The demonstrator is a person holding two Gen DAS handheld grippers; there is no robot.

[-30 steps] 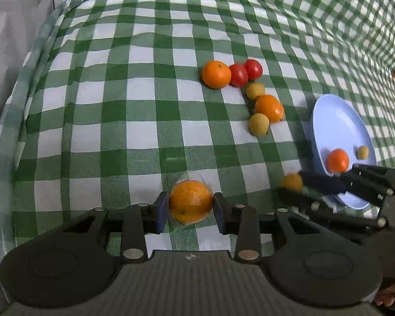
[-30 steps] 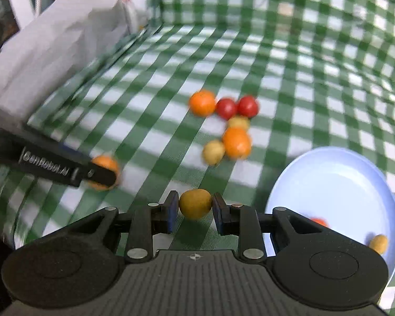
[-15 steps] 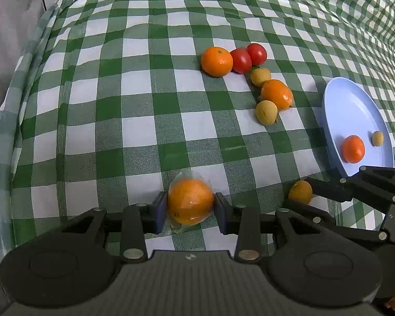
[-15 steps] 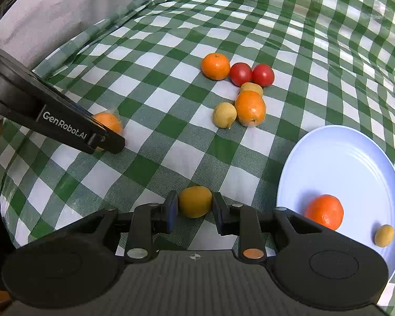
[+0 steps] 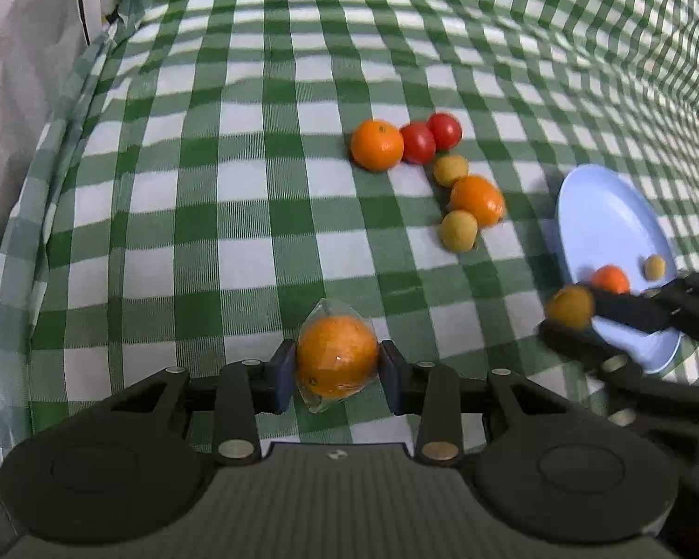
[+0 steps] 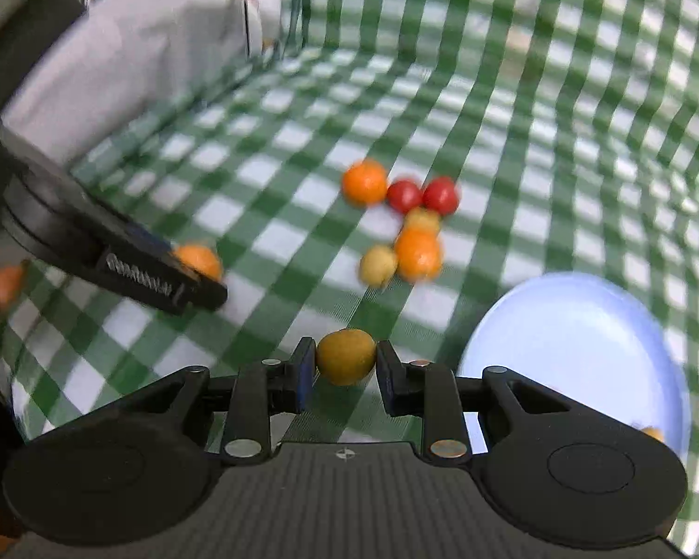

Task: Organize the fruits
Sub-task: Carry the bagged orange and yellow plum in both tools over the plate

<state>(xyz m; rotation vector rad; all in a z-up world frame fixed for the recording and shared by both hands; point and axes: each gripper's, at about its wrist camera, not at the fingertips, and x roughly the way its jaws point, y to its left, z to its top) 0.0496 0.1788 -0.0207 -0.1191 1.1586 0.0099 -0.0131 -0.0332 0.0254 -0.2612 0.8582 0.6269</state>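
While the left gripper point(image 5: 338, 365) pinches a film-wrapped orange point(image 5: 337, 355) well left of the plate point(image 5: 596, 214), the right gripper point(image 6: 345, 363) clamps a yellow fruit point(image 6: 346, 357) just beside the plate's near-left rim. The slick wrap may let the orange slip; the fruit could roll off the shallow plate.

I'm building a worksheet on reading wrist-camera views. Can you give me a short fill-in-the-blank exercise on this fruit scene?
1. The left gripper is shut on an orange wrapped in clear ____.
2. The right gripper holds a small ____-coloured fruit.
3. The loose cluster on the checked cloth includes ____ red tomatoes.
4. The blue plate has ____ fruits lying on it.

Missing words: plastic; yellow; two; two
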